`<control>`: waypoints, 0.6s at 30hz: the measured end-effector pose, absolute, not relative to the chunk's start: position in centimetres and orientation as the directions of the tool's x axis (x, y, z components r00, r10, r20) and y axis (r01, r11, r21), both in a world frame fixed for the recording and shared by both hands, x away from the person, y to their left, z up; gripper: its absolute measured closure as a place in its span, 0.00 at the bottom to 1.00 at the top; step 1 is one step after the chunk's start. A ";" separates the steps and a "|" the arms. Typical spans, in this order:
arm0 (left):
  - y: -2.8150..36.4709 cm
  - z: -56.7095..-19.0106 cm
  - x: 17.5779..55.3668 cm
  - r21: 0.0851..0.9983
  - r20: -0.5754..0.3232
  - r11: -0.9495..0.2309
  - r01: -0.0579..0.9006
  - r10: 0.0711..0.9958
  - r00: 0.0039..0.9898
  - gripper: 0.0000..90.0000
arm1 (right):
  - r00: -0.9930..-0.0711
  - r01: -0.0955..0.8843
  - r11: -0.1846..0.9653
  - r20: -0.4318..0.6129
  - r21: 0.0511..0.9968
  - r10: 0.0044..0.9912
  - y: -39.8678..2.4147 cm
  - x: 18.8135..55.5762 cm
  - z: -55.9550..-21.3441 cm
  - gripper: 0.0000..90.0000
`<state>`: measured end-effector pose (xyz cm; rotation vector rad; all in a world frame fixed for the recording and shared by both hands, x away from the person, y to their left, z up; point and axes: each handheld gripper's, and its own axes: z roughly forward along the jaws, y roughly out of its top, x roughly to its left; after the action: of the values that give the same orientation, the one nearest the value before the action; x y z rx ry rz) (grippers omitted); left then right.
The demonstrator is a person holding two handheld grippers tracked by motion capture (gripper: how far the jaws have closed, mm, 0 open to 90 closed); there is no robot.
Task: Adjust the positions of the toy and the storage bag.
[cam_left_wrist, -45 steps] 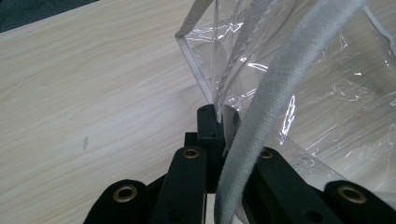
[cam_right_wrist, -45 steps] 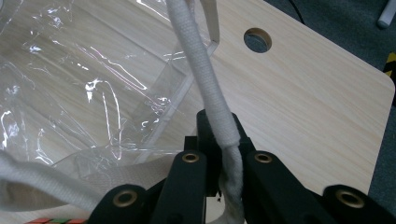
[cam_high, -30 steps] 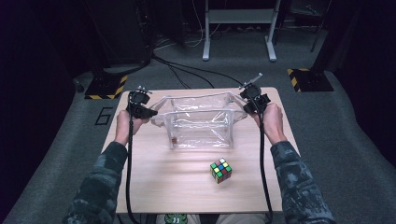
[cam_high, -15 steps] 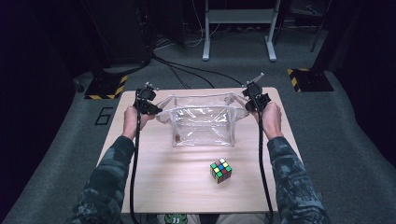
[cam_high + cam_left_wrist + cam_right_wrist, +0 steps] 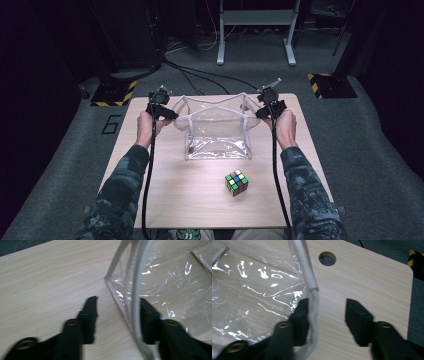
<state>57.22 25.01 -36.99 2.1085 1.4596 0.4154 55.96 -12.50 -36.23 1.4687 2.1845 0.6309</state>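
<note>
Grippers have just let go: your left gripper [image 5: 117, 315] and right gripper [image 5: 325, 315] have both been opening, jaws now spread, with the clear plastic bag's [image 5: 217, 132] white rim lying loose between them, not pinched. You have the bag standing open at the table's [image 5: 165, 195] far middle. I judge the opening done; the puzzle cube [image 5: 236, 182] waits nearer you, untouched.

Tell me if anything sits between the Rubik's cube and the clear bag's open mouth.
Nothing visible does. The Rubik's cube sits alone on the wooden table, in front of the clear plastic bag, with bare tabletop between them. The bag's mouth faces upward, so its near wall would have to be cleared.
</note>
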 end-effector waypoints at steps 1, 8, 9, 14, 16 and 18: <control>25.0 -37.0 57.2 0.587 -0.050 -0.270 0.764 0.929 0.367 0.40 | -0.346 0.737 0.335 -0.099 0.587 0.933 -12.5 56.0 -36.2 0.46; 25.4 -35.6 56.3 0.642 -0.059 -0.252 0.724 0.925 0.375 0.18 | -0.359 0.713 0.308 -0.050 0.630 0.932 -12.9 54.8 -35.0 0.11; 25.5 -35.3 56.1 0.646 -0.058 -0.256 0.719 0.923 0.380 0.17 | -0.365 0.706 0.309 -0.046 0.637 0.930 -13.0 54.6 -34.8 0.09; 26.3 -34.5 55.0 0.660 -0.076 -0.258 0.706 0.912 0.404 0.13 | -0.376 0.681 0.292 -0.021 0.672 0.926 -13.7 53.3 -33.9 0.03; 26.7 -34.2 54.4 0.667 -0.084 -0.256 0.700 0.907 0.412 0.11 | -0.386 0.665 0.290 -0.015 0.688 0.922 -14.0 52.6 -33.6 0.00; 26.9 -33.9 53.8 0.678 -0.082 -0.260 0.687 0.902 0.423 0.09 | -0.400 0.654 0.296 -0.015 0.696 0.916 -14.3 52.0 -33.4 0.00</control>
<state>53.78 26.89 -33.93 2.0330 1.3389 0.4278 51.95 -14.31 -33.43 1.4039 2.1584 0.8631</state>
